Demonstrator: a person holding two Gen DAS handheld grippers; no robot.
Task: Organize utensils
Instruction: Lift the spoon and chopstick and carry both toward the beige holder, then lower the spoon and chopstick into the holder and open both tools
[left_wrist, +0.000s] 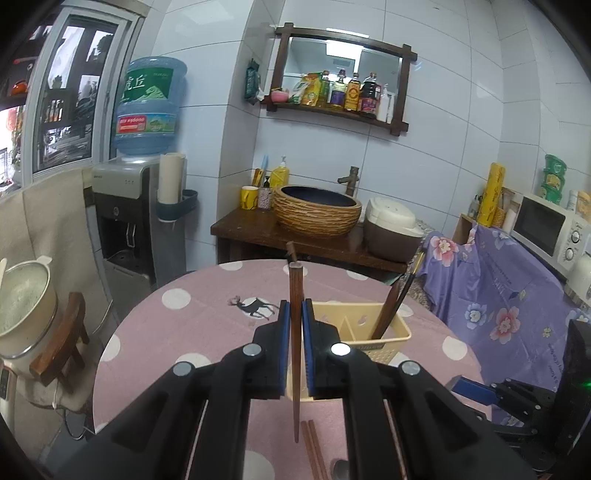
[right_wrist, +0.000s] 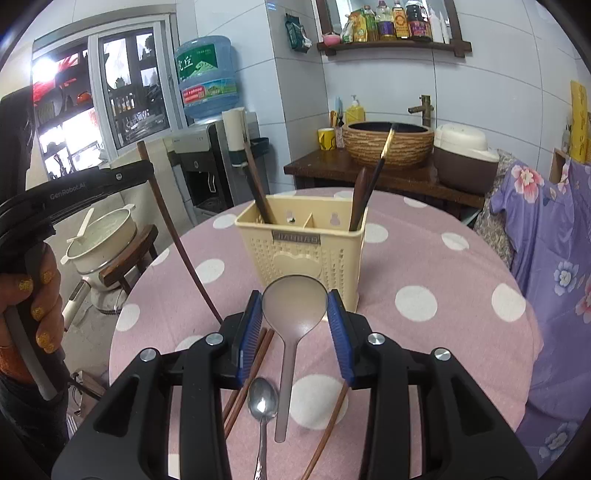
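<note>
Utensils were split: left hand-held gripper (left_wrist: 294, 321) clamped one chopstick (left_wrist: 295, 354) at frame centre; right hand-held gripper (right_wrist: 294, 314) gripped a rice paddle (right_wrist: 293, 314) before the cream caddy (right_wrist: 301, 247) on the surface (right_wrist: 443, 295).

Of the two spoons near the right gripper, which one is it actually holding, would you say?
The translucent plastic spoon: the right gripper clamps its bowl. The metal spoon lies loose on the tablecloth.
</note>
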